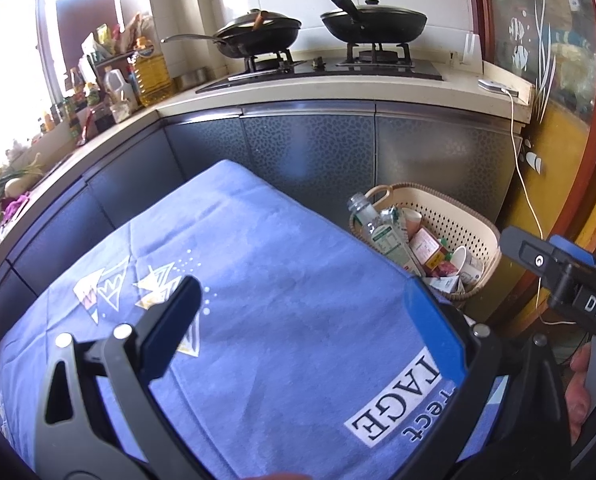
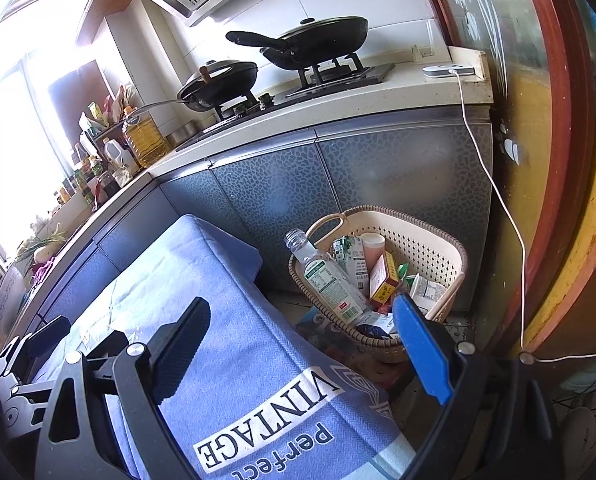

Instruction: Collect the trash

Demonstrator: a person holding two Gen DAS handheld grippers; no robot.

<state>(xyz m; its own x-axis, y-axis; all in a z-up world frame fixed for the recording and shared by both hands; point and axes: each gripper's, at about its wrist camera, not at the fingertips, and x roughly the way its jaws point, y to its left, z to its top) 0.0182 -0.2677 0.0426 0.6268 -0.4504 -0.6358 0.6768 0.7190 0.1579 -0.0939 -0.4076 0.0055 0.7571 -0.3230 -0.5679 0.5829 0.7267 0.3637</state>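
Note:
A beige perforated basket (image 1: pixel 453 216) stands on the floor by the cabinets, right of the table. It holds a clear plastic bottle (image 1: pixel 371 226), cartons, a red box (image 1: pixel 431 250) and paper cups. It also shows in the right wrist view (image 2: pixel 429 244) with the bottle (image 2: pixel 325 276) and an orange-red box (image 2: pixel 383 280). My left gripper (image 1: pixel 305 320) is open and empty above the blue cloth (image 1: pixel 278 280). My right gripper (image 2: pixel 309 340) is open and empty over the cloth's right edge (image 2: pixel 258 360), near the basket. The right gripper also shows in the left view (image 1: pixel 553 264).
The table is covered by the blue cloth printed "perfect VINTAGE". Behind it stand grey cabinets (image 1: pixel 309 148) with a counter, a gas stove and two black pans (image 1: pixel 373 20). Oil bottles (image 1: pixel 150 68) crowd the left counter. A white cable (image 2: pixel 493 184) hangs at the right.

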